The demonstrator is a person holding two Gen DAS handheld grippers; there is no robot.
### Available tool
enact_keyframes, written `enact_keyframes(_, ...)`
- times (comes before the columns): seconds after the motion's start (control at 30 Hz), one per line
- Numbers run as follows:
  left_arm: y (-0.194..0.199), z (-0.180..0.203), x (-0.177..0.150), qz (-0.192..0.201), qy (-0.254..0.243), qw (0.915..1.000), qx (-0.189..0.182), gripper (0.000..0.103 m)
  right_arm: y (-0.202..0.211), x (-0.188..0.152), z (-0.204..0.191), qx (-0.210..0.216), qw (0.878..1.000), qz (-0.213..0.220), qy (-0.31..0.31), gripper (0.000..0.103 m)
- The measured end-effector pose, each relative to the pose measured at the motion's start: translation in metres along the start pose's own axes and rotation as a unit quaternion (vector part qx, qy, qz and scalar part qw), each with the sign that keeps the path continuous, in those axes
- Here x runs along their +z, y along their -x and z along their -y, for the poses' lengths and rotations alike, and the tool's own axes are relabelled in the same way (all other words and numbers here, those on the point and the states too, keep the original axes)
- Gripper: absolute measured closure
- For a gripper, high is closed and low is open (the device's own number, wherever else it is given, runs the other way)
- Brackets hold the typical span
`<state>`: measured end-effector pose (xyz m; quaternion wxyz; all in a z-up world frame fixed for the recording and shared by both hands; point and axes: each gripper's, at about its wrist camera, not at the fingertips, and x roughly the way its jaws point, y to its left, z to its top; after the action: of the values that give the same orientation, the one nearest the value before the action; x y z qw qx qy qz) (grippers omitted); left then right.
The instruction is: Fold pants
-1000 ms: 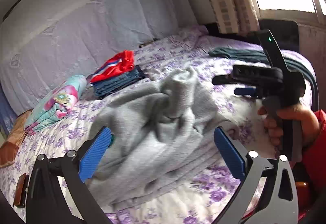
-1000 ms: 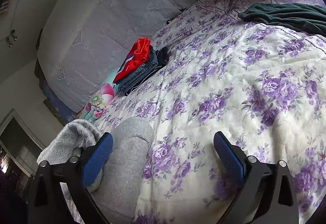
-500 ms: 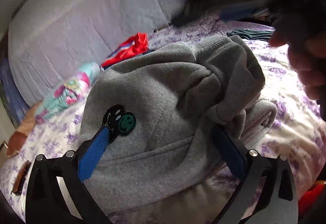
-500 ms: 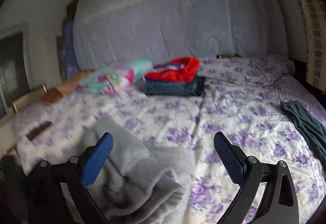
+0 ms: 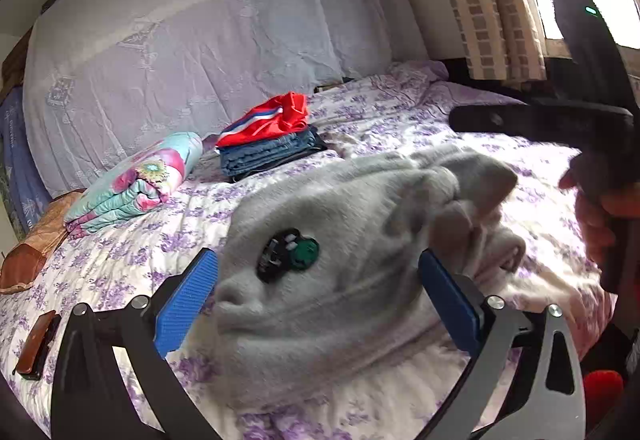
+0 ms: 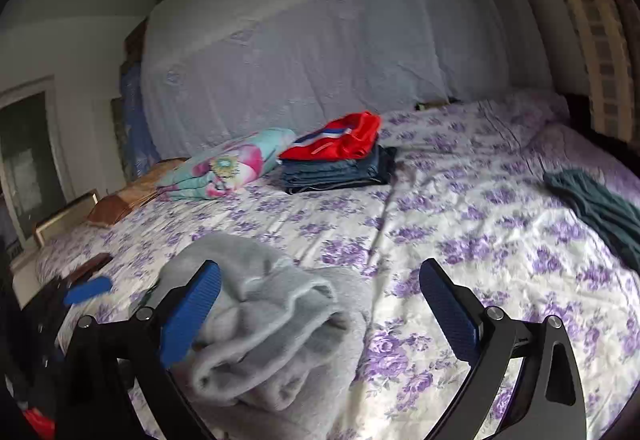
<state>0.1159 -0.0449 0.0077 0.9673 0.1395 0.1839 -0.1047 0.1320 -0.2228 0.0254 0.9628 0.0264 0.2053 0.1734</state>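
Altogether one grey pants (image 5: 344,280) bundle, two folded garments (image 6: 340,160) stacked, both hand-held grippers, left (image 5: 320,300) and right (image 6: 320,304), spread apart.

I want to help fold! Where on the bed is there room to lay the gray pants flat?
The widest bare sheet lies between the gray pants, the folded stack and the dark green cloth. Along the headboard it is crowded: the rolled floral blanket lies right beside the stack.

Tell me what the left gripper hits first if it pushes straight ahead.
Most likely the gray pants: the bunched fabric already sits between the open left gripper fingers, right in front. Depth is uncertain.
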Motion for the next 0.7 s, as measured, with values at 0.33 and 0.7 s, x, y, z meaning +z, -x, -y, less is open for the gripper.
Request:
enact_keyframes(0.33, -0.066, -0.045, -0.024, -0.114, 0.144, 0.9803, -0.071, 0.004, -0.035, -0.046, 0.028, -0.028, 0.992, -0.121, -0.014, 0.004)
enact_keyframes(0.7, -0.024, -0.061, 0.015, -0.030, 0.131, 0.9906, -0.025, 0.004, 0.024, 0.019, 0.007, -0.029, 0.998, 0.053, -0.017, 0.004)
